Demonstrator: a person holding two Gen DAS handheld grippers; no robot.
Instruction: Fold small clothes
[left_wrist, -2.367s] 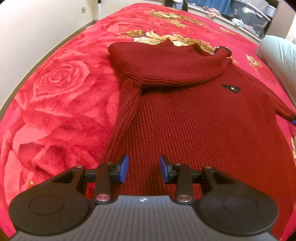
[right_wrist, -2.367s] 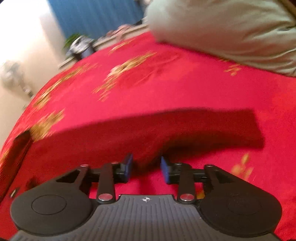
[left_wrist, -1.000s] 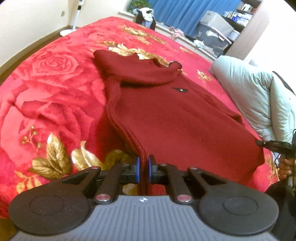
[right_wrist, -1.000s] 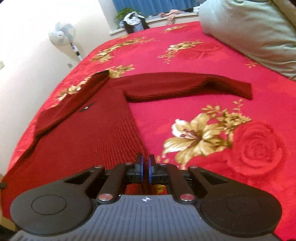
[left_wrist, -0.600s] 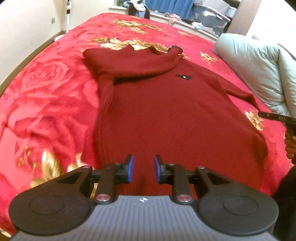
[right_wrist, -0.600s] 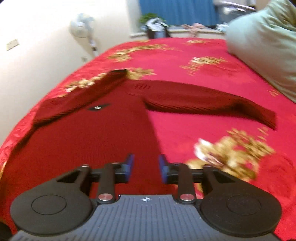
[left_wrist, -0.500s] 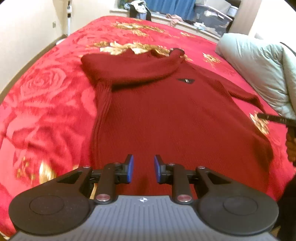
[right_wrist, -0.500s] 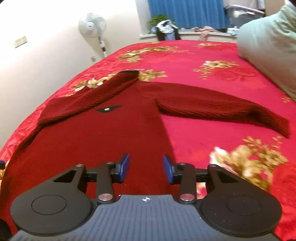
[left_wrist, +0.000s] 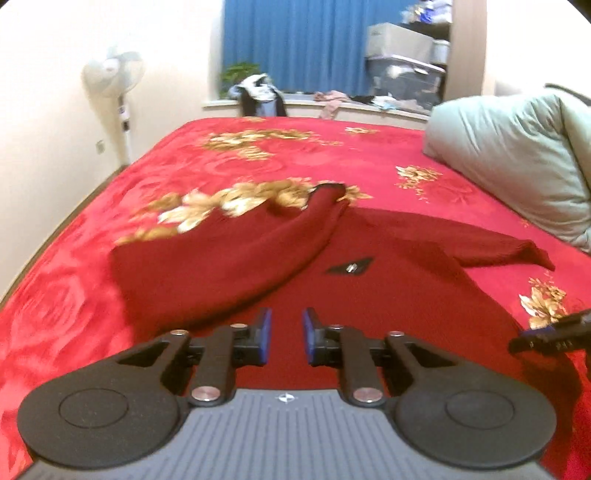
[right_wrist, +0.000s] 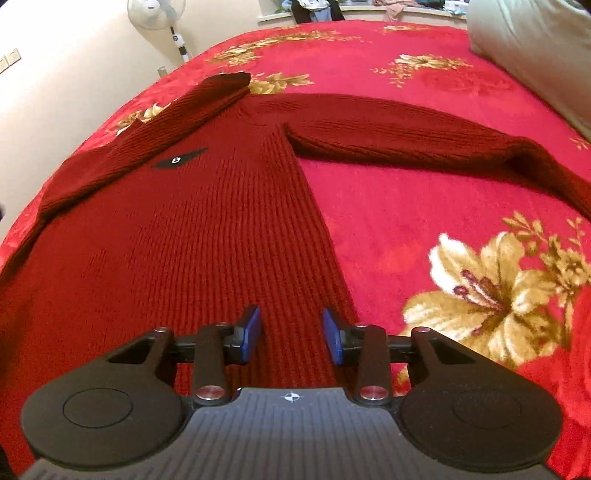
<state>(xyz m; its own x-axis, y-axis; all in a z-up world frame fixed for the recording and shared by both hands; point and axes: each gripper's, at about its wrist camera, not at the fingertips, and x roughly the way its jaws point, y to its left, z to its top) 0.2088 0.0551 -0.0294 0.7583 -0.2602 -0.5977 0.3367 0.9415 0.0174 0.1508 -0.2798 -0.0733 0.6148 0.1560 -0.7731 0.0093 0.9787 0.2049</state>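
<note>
A dark red knitted sweater lies flat on the red flowered bedspread. Its left sleeve is folded across the chest; its right sleeve stretches out sideways. A small black label sits on the chest. My left gripper is open and empty, low over the sweater's body below the folded sleeve. My right gripper is open and empty over the sweater's right side edge near the hem. The right gripper's tip shows at the right edge of the left wrist view.
A grey-green duvet is heaped on the bed's right side. A standing fan is by the left wall. A windowsill with clothes and storage boxes lies beyond the bed, under blue curtains.
Both grippers were shut on the sweater's hem a second ago, then opened and let it go. The left has moved forward over the sweater; the right has opened wider.
</note>
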